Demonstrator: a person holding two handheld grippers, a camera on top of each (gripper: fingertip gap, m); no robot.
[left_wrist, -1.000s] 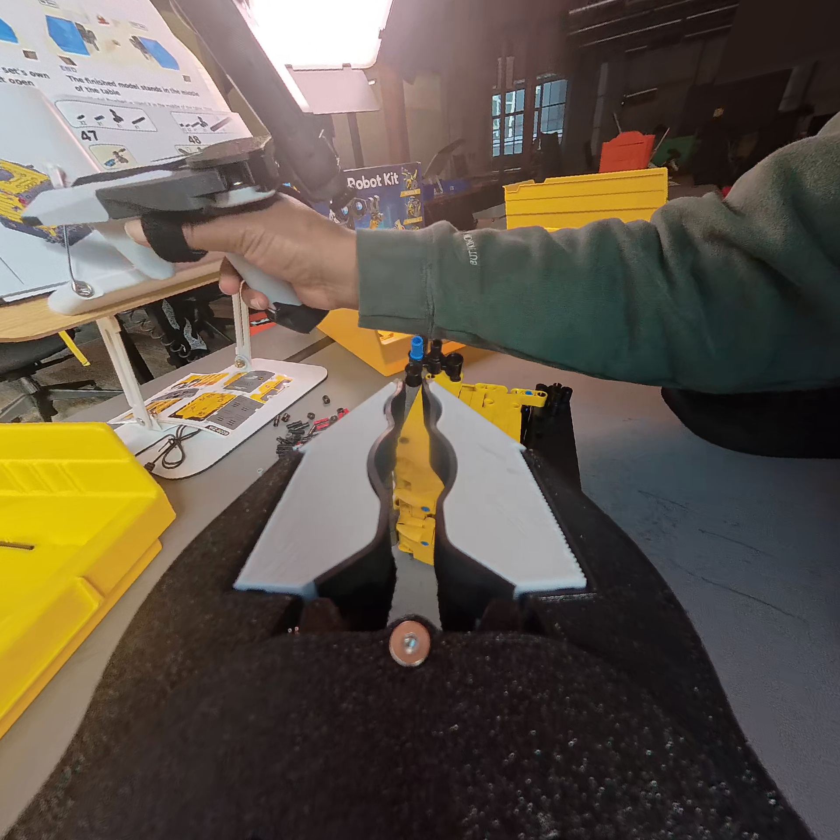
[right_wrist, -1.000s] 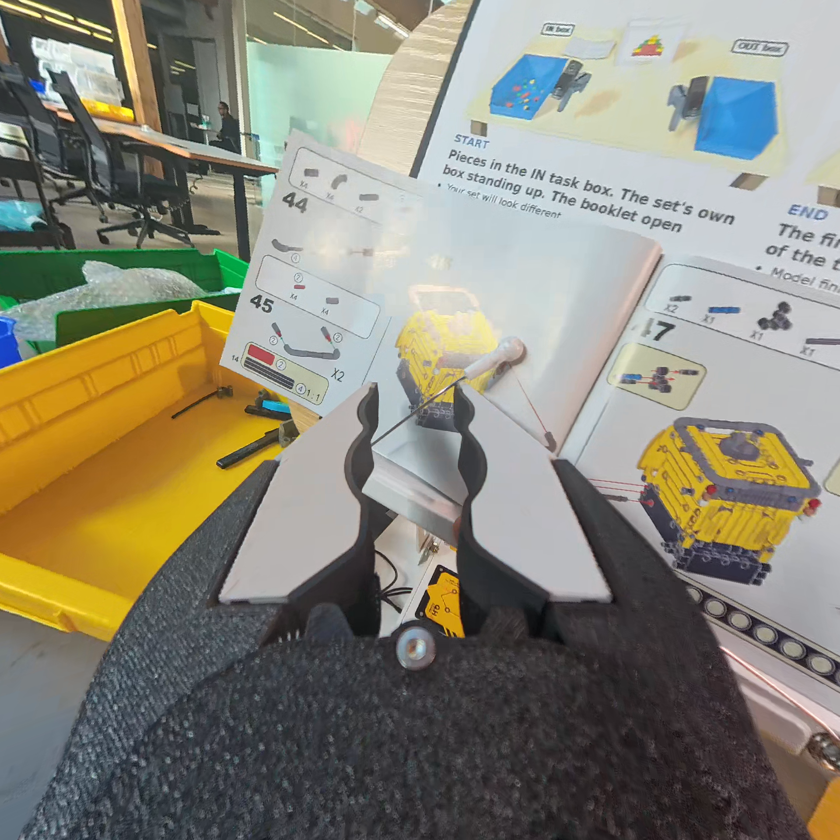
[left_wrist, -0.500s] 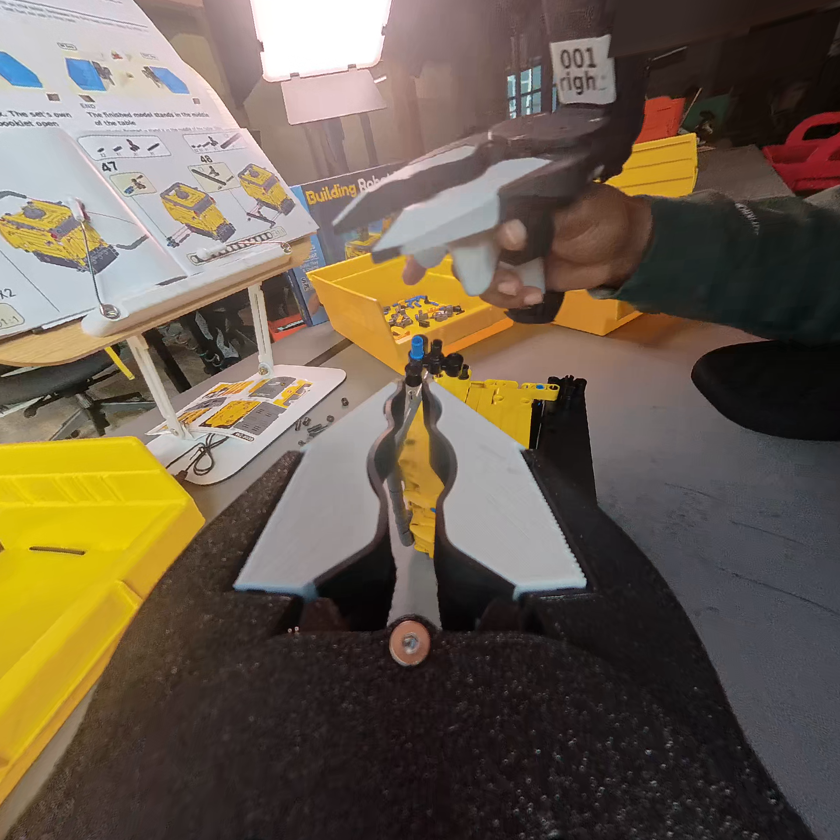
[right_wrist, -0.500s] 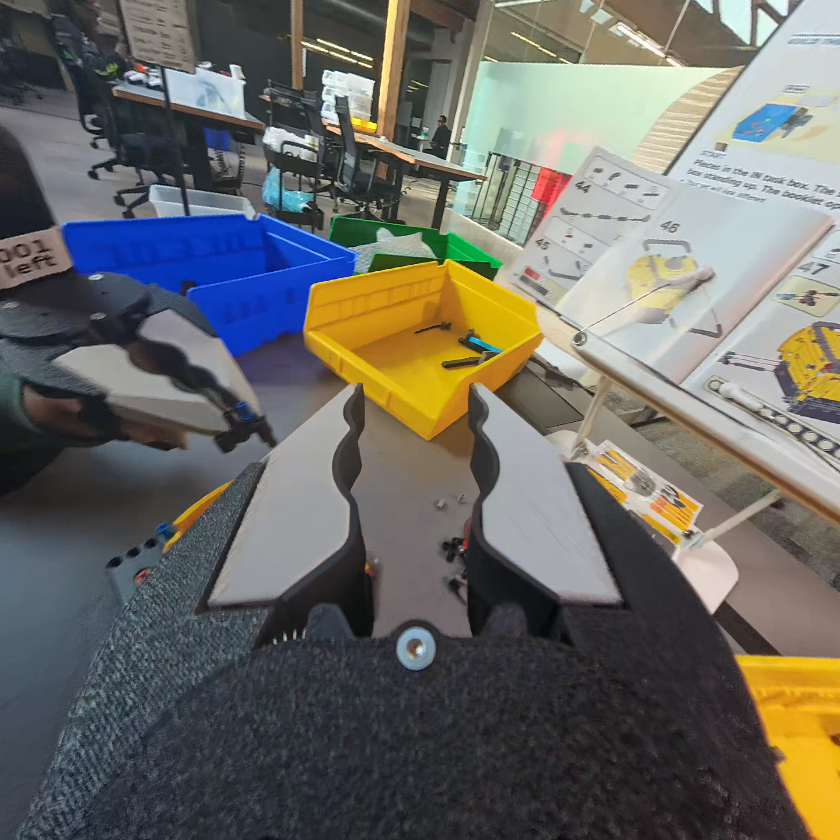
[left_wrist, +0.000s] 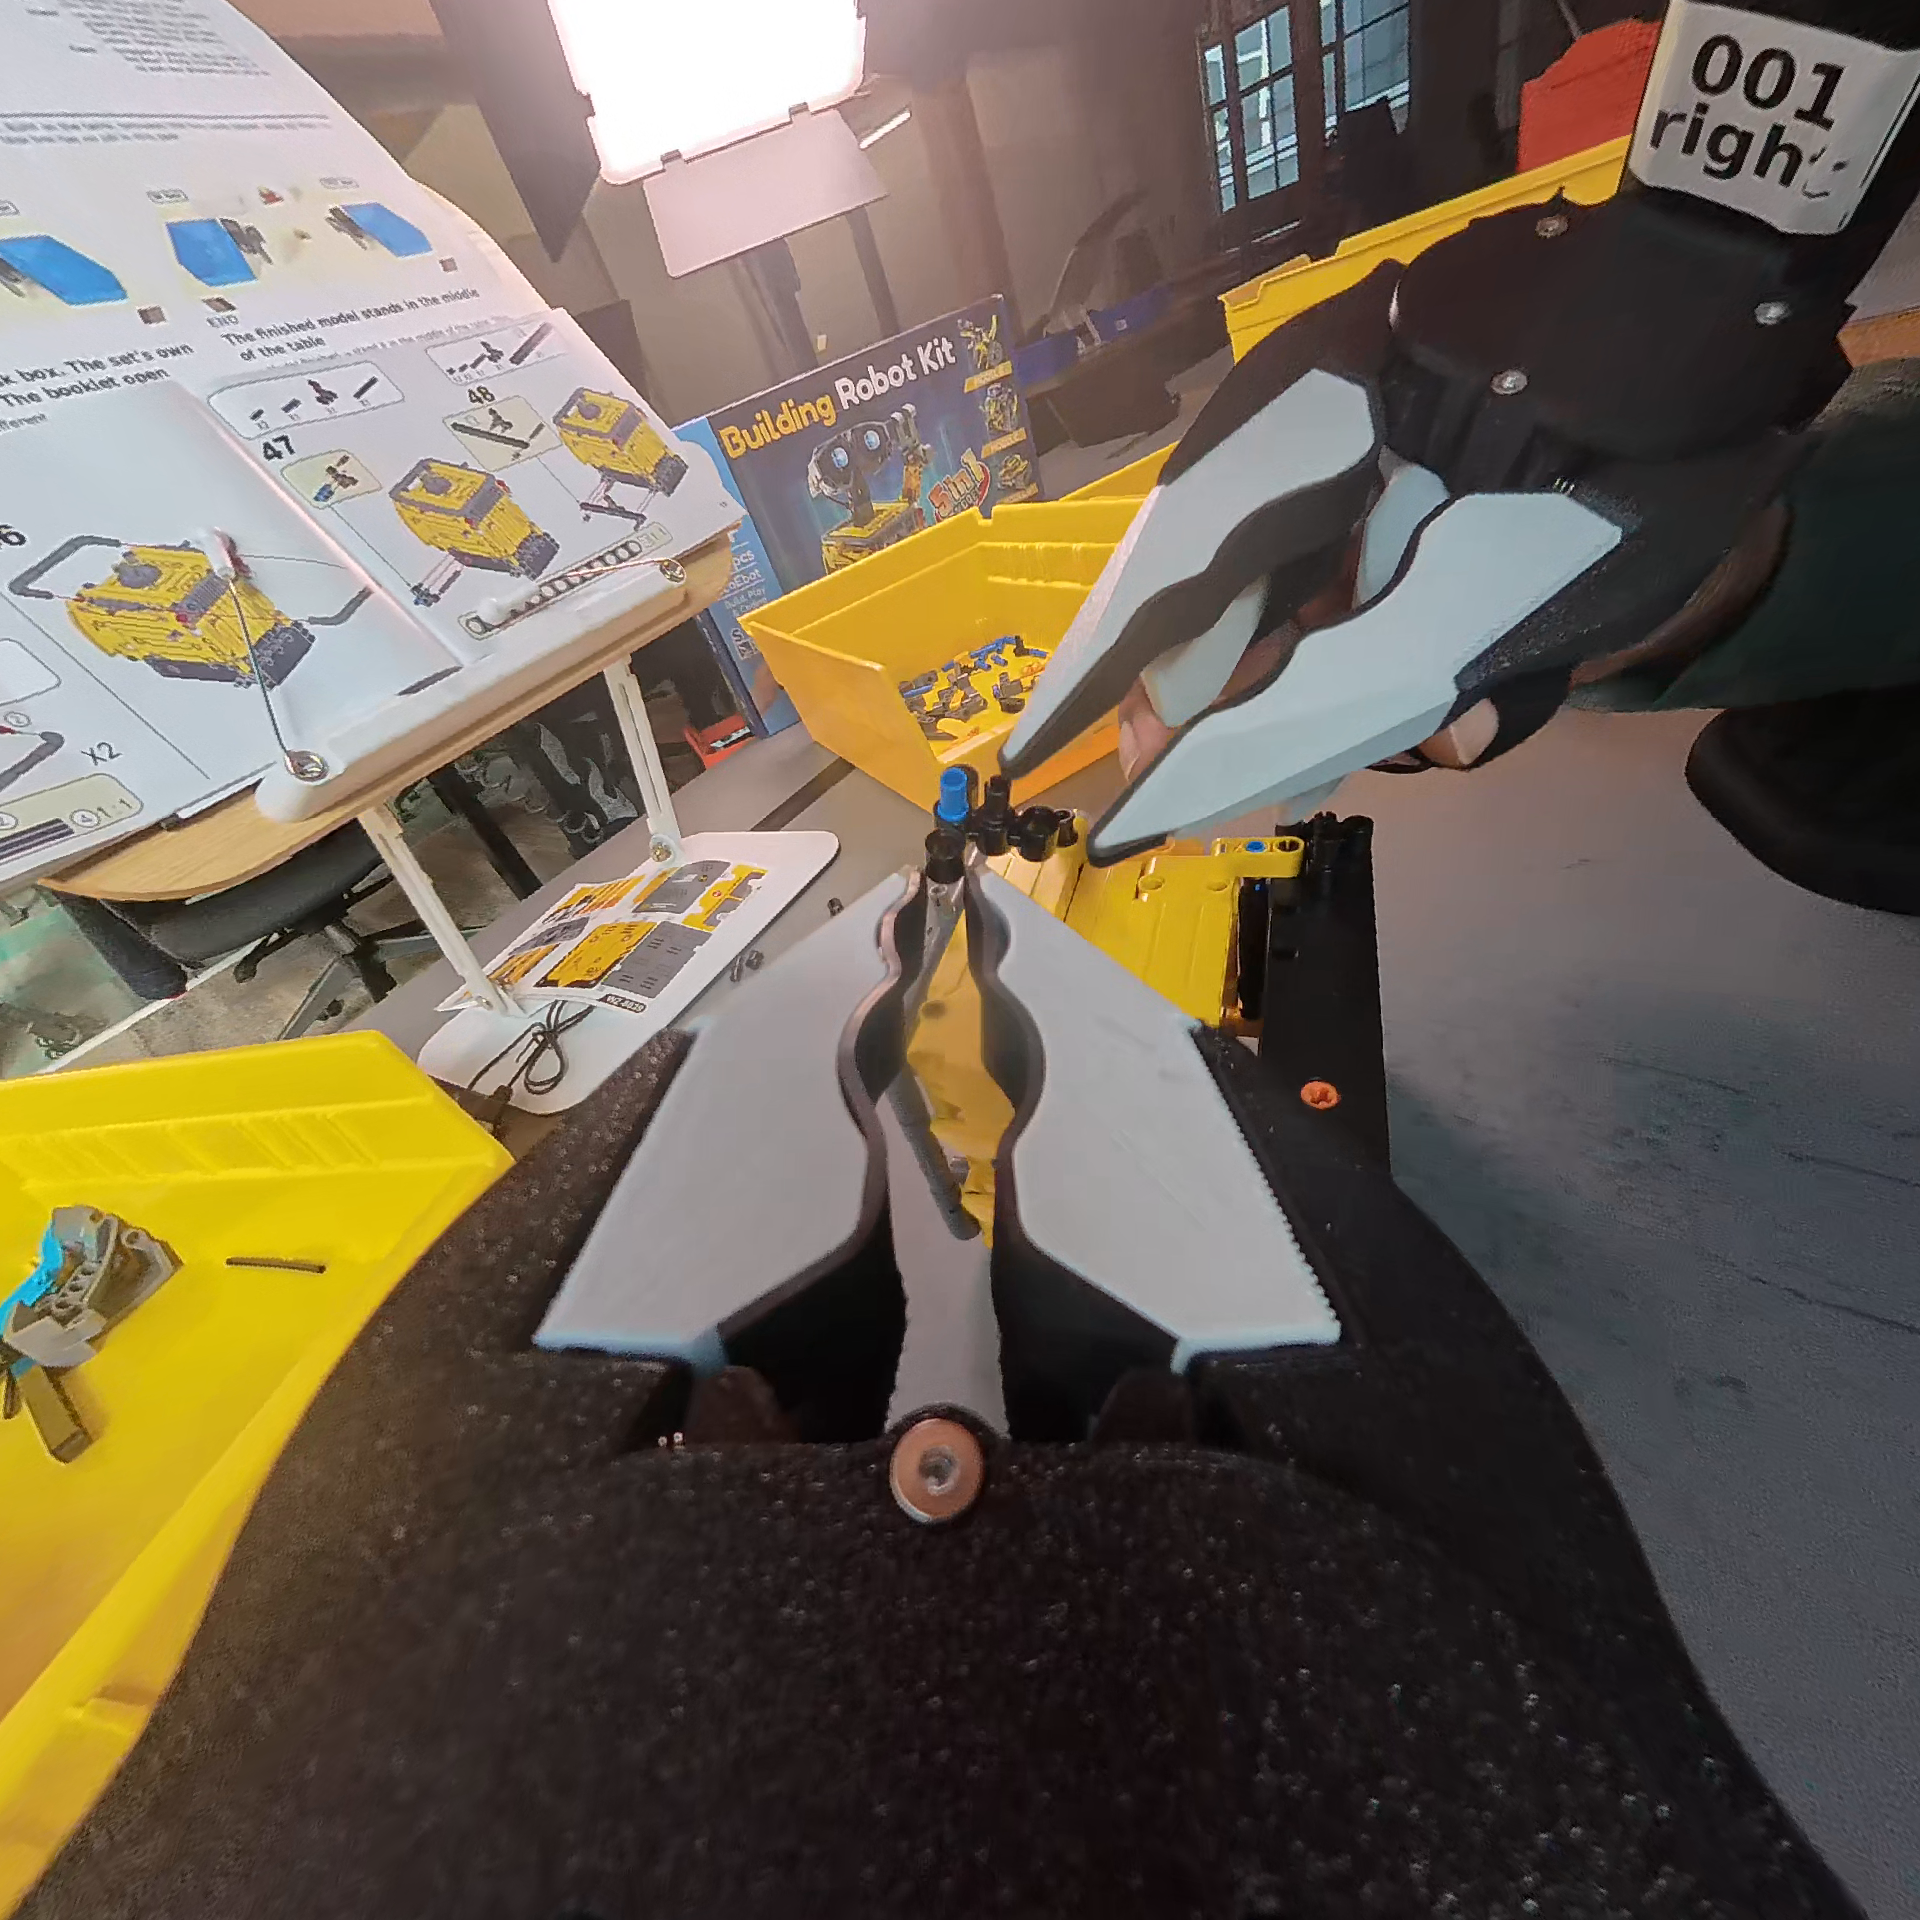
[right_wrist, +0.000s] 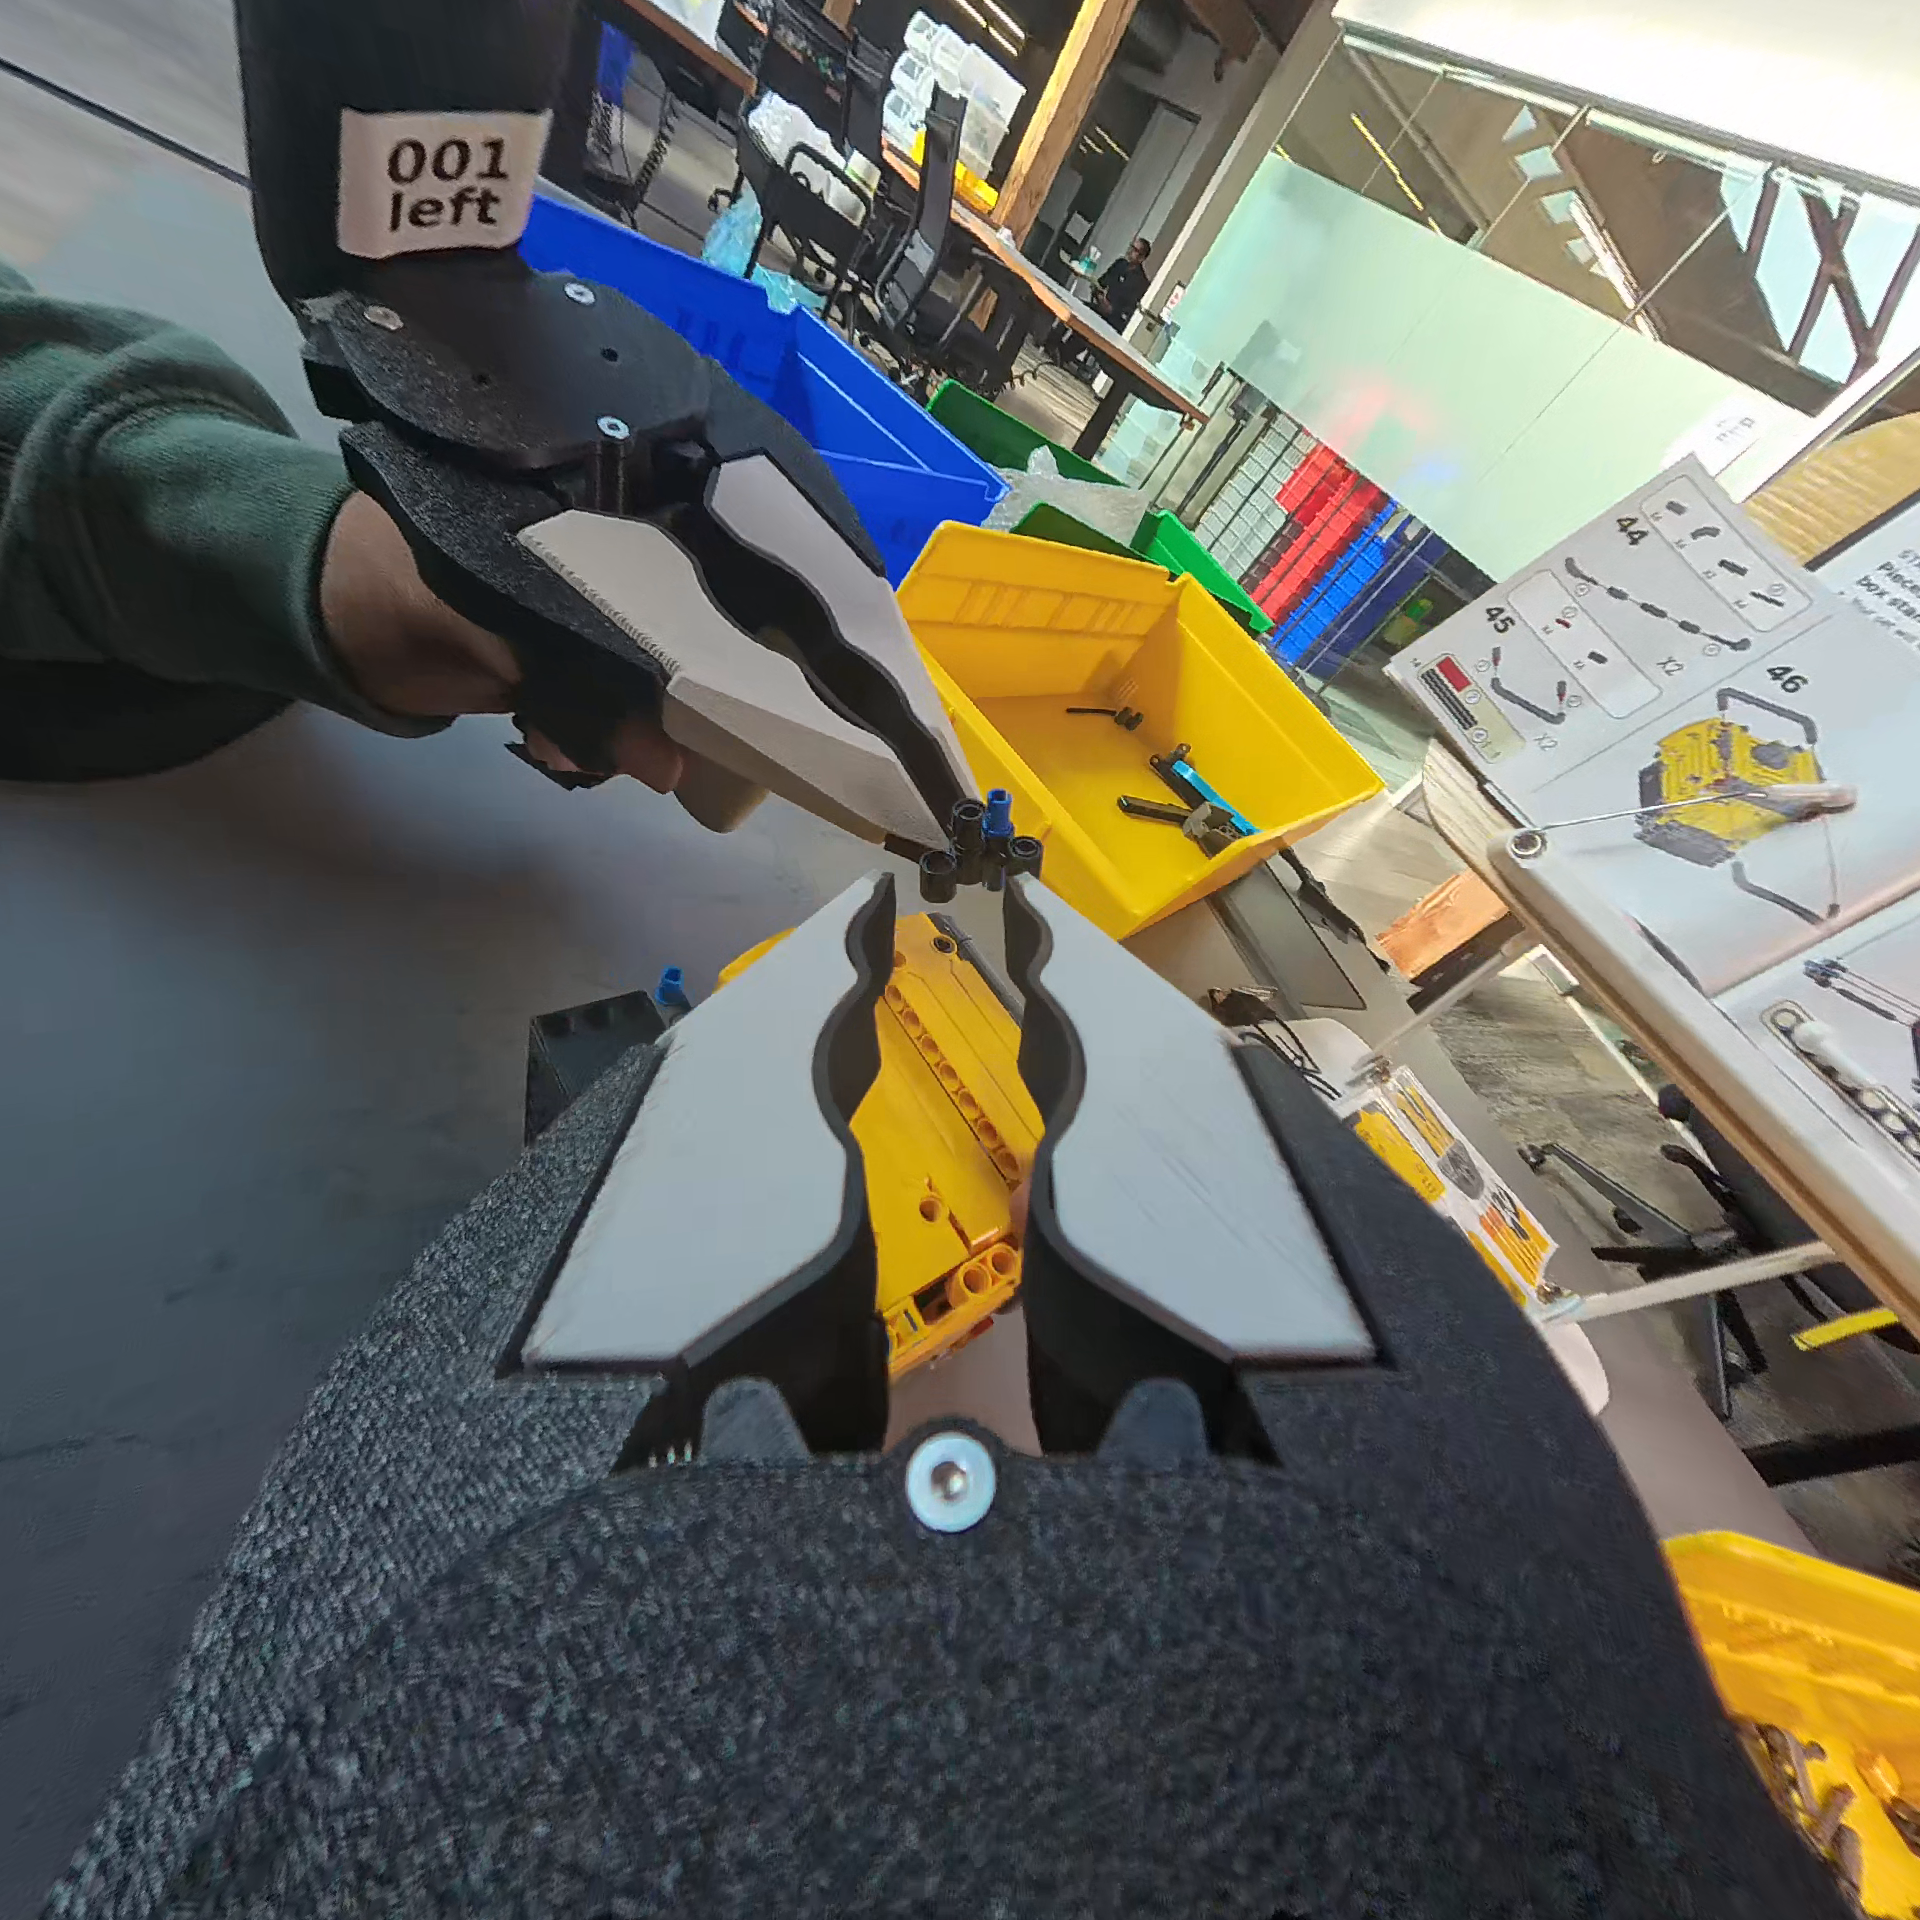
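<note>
left hand-held gripper (left_wrist: 948, 883) clamped on thin grey axle (left_wrist: 928, 1049), long axis along fingers | black-blue connector cluster (left_wrist: 987, 821) at its tip, 12 o'clock | right hand-held gripper (right_wrist: 948, 891) parted, empty, tips just beside cluster | yellow model (right_wrist: 951, 1122) below on counter (left_wrist: 1662, 1143)

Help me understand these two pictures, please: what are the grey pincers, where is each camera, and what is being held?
There is no robot here: a person holds a hand-operated two-finger gripper in each hand, and each carries a camera looking along its fingers. The left wrist view shows the left gripper shut on a thin grey axle tipped with a black and blue connector cluster. The right gripper reaches in from the upper right, open, its tips near that cluster. The right wrist view shows the same meeting from the other side. Beneath them, on the grey table, sits a yellow brick model. Around it stand yellow bins and an instruction booklet on a stand.
</note>
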